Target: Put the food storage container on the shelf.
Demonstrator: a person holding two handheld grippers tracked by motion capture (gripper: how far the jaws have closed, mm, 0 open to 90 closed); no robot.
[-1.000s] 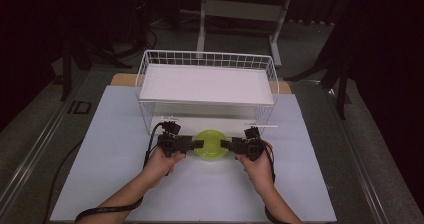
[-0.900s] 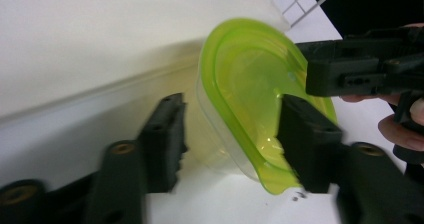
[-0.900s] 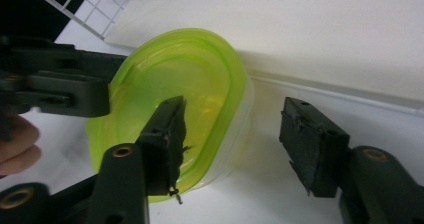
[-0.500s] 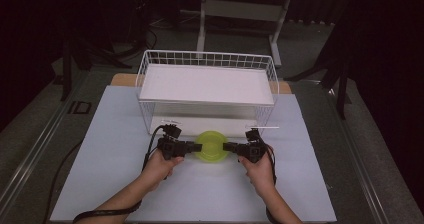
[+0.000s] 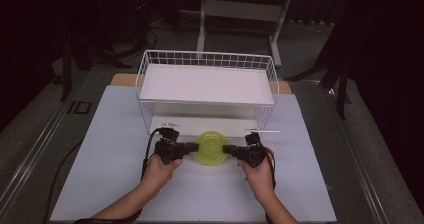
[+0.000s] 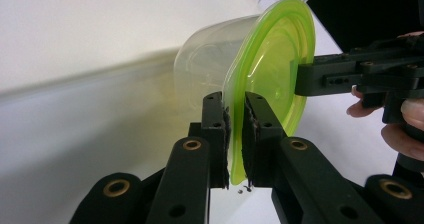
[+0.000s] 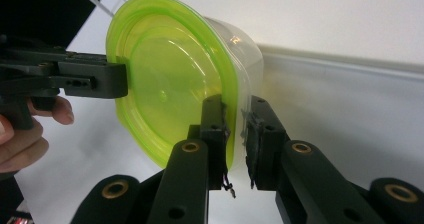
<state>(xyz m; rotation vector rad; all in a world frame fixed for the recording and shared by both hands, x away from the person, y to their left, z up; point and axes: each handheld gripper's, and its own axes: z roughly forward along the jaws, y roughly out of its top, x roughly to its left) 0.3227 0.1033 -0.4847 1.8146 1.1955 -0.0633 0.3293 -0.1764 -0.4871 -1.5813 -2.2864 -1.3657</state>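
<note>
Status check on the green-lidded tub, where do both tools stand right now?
Left tool and right tool each shut on the lid rim, opposite sides. Tub held before the wire rack. Nothing in the way.

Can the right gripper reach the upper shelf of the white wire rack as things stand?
Probably not freely: the right gripper and left gripper both clamp the lime-green lid's rim on the clear plastic container, below the rack's upper shelf.

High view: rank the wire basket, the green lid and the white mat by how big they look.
1. White mat
2. Wire basket
3. Green lid, clamped at its rim by both grippers
</note>
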